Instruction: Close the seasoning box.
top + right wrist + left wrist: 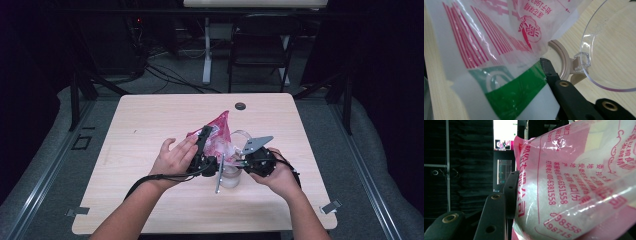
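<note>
Bag (pixel 217 134) of white granules hangs tilted above a clear jar (pixel 231 176) on the worktop (pixel 150 130), both grippers' jaws clamped on it. Step in hand: pouring. Next: tip the mouth over the jar.

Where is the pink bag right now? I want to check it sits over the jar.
In the high view the pink bag is held up at table centre between the left gripper and right gripper, just above the clear jar.
</note>
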Demonstrator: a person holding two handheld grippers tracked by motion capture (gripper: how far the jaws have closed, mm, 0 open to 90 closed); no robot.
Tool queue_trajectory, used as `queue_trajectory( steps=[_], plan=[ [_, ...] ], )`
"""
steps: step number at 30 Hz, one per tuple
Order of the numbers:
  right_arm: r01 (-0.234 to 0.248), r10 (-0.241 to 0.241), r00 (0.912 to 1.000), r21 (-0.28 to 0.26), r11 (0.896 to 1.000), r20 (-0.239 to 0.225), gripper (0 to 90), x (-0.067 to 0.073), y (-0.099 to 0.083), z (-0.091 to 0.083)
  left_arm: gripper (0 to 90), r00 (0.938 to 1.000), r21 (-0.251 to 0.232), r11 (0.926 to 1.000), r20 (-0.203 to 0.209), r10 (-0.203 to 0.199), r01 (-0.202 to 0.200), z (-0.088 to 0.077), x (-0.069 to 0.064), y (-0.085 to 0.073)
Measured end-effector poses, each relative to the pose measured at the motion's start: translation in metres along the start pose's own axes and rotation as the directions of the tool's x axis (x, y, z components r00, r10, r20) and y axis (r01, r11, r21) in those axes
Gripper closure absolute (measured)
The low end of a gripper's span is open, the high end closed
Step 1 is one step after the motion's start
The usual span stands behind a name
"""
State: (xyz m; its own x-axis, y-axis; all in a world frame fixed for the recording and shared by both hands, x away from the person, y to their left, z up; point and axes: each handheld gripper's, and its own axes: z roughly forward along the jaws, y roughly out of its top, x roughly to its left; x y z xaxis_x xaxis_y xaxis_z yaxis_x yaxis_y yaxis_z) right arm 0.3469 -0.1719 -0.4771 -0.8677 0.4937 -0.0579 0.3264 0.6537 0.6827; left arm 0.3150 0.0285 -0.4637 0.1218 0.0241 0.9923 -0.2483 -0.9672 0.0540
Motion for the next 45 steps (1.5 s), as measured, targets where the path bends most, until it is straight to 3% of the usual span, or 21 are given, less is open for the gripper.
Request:
queue_trajectory(
  steps=[45],
  plan=[
    [0.002, -0.002, 1.0000, 0.019, 1.000, 0.000, 90.0, -0.0008, -0.0012, 0.0030, 58.5, 0.9995, -0.011, 0.9995, -0.003, 0.031, -0.031, -0.0005, 0.0016, 0.0053]
  ],
)
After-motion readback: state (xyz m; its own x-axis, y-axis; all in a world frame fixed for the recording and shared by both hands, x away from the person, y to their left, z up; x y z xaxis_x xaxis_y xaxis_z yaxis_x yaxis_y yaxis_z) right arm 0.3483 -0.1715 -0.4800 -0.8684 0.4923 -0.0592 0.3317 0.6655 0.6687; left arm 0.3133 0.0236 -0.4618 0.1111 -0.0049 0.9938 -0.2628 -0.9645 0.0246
